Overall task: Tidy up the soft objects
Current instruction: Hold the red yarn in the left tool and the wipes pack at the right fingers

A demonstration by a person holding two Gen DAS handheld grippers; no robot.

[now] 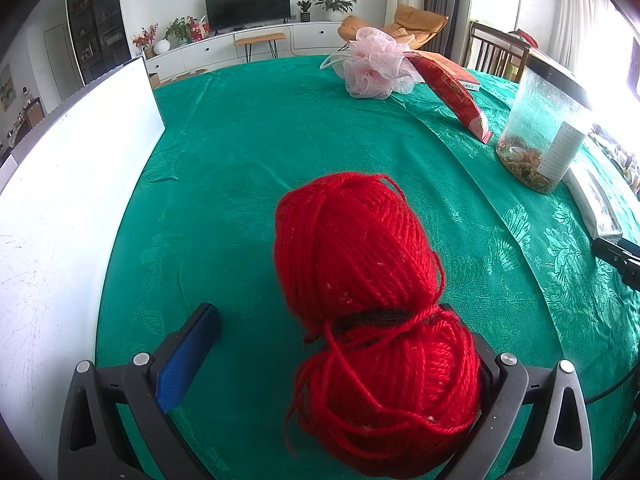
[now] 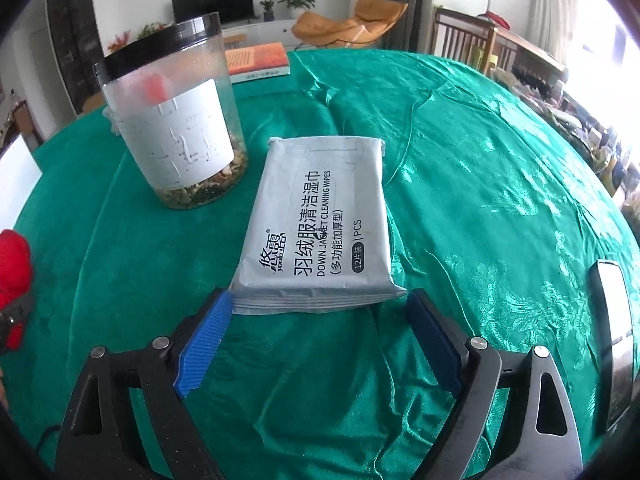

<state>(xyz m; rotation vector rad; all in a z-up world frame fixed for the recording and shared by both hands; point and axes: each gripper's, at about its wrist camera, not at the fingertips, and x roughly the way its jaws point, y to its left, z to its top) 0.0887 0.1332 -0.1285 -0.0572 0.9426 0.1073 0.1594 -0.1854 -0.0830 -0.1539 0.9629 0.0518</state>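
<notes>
A red yarn skein (image 1: 360,280) with a dark band lies on the green tablecloth between the fingers of my left gripper (image 1: 328,320). The jaws are open; the skein rests against the right finger, which it hides, and there is a gap to the left blue pad (image 1: 188,356). A pink mesh bath pouf (image 1: 376,64) lies at the far side. In the right wrist view a white pack of cleaning wipes (image 2: 320,224) lies flat just ahead of my right gripper (image 2: 320,308), which is open and empty. The yarn shows at the left edge (image 2: 14,264).
A white board (image 1: 72,200) stands along the left. A clear jar with a black lid (image 2: 176,120) stands left of the wipes. A red packet (image 1: 452,92) and a book (image 2: 256,60) lie near the far edge. A phone (image 2: 616,340) lies at the right.
</notes>
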